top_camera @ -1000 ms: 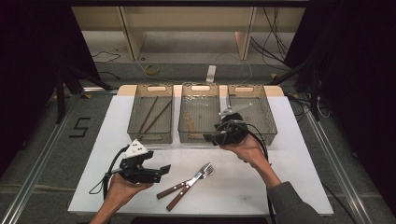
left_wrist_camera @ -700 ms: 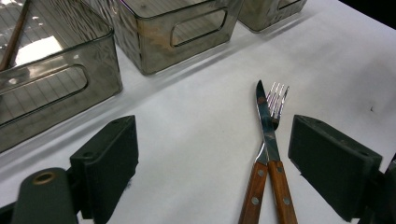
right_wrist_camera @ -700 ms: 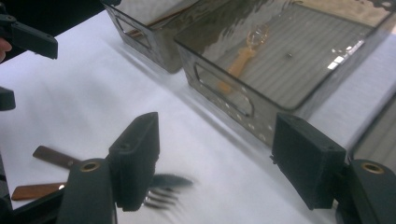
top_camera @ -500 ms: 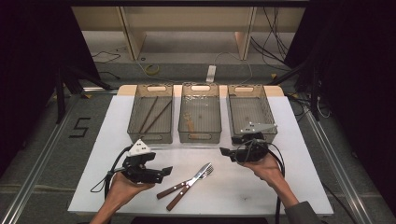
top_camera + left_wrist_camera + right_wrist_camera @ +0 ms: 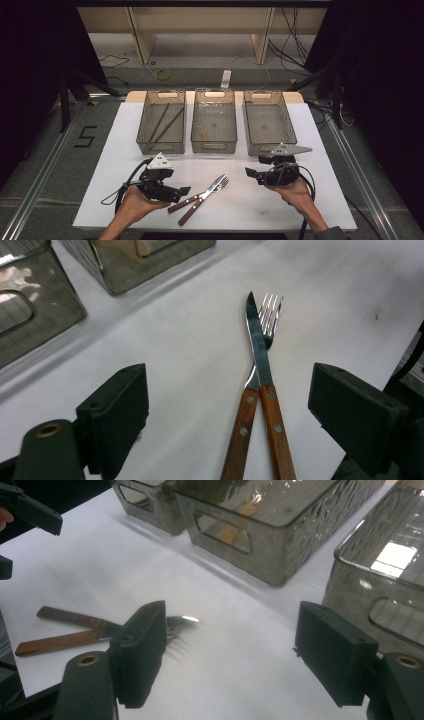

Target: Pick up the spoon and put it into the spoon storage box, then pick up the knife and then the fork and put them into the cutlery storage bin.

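My left gripper (image 5: 181, 192) sits low at the near left of the white table (image 5: 120, 135), jaws spread wide and empty, pointing to my right at the knife (image 5: 261, 390) and fork (image 5: 255, 390) that lie just ahead of it. In the left gripper view the 2 pieces lie crossed between my jaws: the knife blade rests over the neck of the fork, the wooden handles run side by side toward me, and the tines and blade tip point away. Neither jaw touches them.

My right gripper (image 5: 251, 174) is at the near right, also held open with nothing between the jaws, and it points left toward the same cutlery — still well apart from it. In the right gripper view the fork's tines poke out past my left-hand jaw, with the handles stretching off to the left.

Beyond both grippers stand 3 smoky clear bins in a row. The left bin (image 5: 161, 146) holds 2 long brown sticks (image 5: 167, 124), the middle bin (image 5: 214, 145) holds a small wooden-handled piece (image 5: 202, 131) that I cannot make out clearly, and the right bin (image 5: 268, 145) stands just beyond my right gripper.
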{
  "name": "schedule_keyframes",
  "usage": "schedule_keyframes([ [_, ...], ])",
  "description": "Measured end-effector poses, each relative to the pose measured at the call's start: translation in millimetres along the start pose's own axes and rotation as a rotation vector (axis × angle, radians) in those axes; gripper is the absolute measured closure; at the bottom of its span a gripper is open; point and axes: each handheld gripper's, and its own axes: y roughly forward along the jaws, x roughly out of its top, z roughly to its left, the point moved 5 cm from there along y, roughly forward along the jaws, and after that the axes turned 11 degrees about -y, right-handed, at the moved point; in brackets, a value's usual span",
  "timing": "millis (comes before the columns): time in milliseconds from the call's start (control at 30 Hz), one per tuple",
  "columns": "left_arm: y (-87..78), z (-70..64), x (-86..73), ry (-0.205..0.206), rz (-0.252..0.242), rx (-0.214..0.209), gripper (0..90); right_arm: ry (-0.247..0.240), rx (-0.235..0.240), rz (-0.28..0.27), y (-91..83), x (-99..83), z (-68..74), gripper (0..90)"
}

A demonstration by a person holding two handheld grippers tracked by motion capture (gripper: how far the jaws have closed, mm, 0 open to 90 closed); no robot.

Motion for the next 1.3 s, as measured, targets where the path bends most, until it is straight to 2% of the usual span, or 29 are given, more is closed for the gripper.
schedule_keyframes([
  [367,12.2,-18.0,-4.6,0.041,0.104,-0.011,18.8,0.007,-0.005,-0.002,-7.0,-10.9,5.2,28.1],
  [533,16.4,-19.8,-7.8,0.053,0.140,-0.005,21.6,0.006,-0.007,-0.004,-9.3,-14.0,7.0,27.9],
  [833,22.5,-27.9,-12.1,0.066,0.192,-0.026,25.8,0.004,-0.010,0.005,-13.2,-19.3,10.5,27.4],
  [900,25.3,-30.6,-14.1,0.079,0.218,-0.030,27.0,0.006,-0.015,0.002,-15.4,-20.0,11.1,27.4],
  [1067,30.8,-35.6,-18.5,0.108,0.255,-0.013,30.6,0.009,-0.025,0.001,-20.2,-23.3,12.1,27.4],
  [1167,32.4,-36.9,-20.6,0.103,0.277,-0.014,31.9,0.011,-0.021,0.001,-22.4,-23.6,13.6,27.2],
  [1300,34.9,-36.8,-24.0,0.123,0.312,-0.005,34.5,0.012,-0.019,0.003,-22.0,-24.0,13.5,27.2],
])
